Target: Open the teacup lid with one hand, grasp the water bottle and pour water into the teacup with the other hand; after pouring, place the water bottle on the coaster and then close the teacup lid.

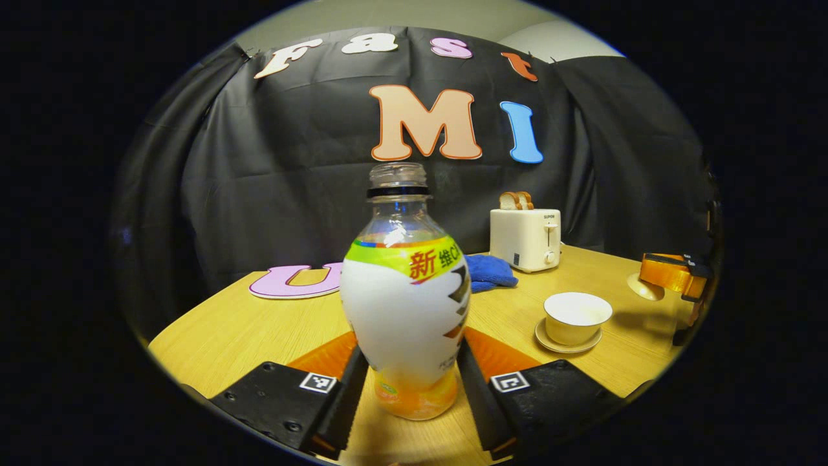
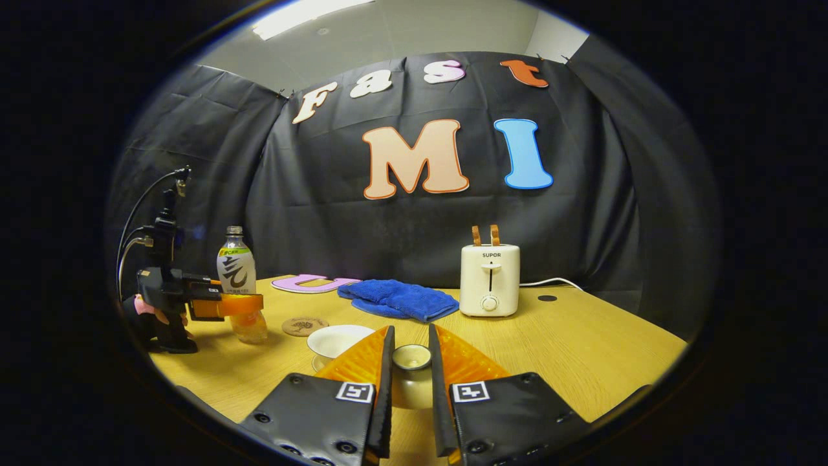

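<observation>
My left gripper (image 1: 407,382) is clamped on the one water bottle (image 1: 404,304), both fingers pressing its lower body; the bottle stands upright with its base on the table (image 1: 246,330), cap off, neck open. My right gripper (image 2: 411,375) is nearly closed around the one teacup lid (image 2: 411,357), a finger on either side of its knob, lid held clear of the cup. Count, near to far in the right gripper view: one teacup (image 2: 336,340), open, on its saucer just left of my right fingers; one round coaster (image 2: 305,325) a bit beyond that, bare; behind it the bottle in the left gripper (image 2: 226,304), a hand (image 2: 152,309) wrapped around its handle, with cables running up from it. Further back: one blue cloth (image 2: 398,299) lying flat, and one white toaster (image 2: 490,279) with two slices of toast sticking out of it, cord trailing right. One small dark disc (image 2: 547,298) sits on the table right of the toaster. In the left gripper view the teacup (image 1: 576,317) stands on one saucer (image 1: 550,342) to the right of the bottle, well apart from it, and the right gripper (image 1: 673,275) hangs further right with the lid's pale edge beside it.
</observation>
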The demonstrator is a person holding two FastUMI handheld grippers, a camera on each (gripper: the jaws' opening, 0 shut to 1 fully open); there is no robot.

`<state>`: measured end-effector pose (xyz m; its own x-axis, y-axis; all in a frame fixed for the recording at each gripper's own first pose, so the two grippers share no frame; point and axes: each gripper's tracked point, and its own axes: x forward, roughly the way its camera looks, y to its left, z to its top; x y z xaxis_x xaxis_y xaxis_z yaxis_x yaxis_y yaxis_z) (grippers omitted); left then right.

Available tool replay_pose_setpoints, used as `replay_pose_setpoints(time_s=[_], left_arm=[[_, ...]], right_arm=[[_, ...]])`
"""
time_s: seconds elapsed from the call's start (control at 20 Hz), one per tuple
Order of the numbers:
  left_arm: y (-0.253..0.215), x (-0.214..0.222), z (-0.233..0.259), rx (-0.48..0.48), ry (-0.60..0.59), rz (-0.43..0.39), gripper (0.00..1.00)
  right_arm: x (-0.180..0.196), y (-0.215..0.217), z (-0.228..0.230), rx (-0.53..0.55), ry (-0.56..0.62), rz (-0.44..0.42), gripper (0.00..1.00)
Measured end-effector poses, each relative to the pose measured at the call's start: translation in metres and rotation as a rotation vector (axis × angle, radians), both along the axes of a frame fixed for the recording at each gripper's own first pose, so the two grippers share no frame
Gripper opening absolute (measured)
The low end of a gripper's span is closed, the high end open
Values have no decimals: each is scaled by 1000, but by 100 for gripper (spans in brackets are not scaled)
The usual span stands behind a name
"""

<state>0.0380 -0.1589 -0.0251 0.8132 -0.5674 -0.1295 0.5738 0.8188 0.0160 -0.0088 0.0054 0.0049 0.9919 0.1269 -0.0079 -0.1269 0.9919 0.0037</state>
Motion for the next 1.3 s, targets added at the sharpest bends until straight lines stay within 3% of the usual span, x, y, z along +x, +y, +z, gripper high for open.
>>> replay_pose_setpoints(time_s=[0.25,0.5,0.6,0.85,1.3], left_arm=[[-6,3,1,31,-2,14,60],[1,13,18,169,-93,81,57],[6,21,24,270,-130,117,57],[21,35,35,638,-298,182,57],[-16,24,32,1088,-544,48,54]], right_arm=[[-3,-1,1,0,2,0,31],[1,-7,0,0,2,-12,30],[1,-10,0,0,2,-17,30],[4,-20,1,0,1,-42,30],[10,-52,2,-2,-3,-101,29]])
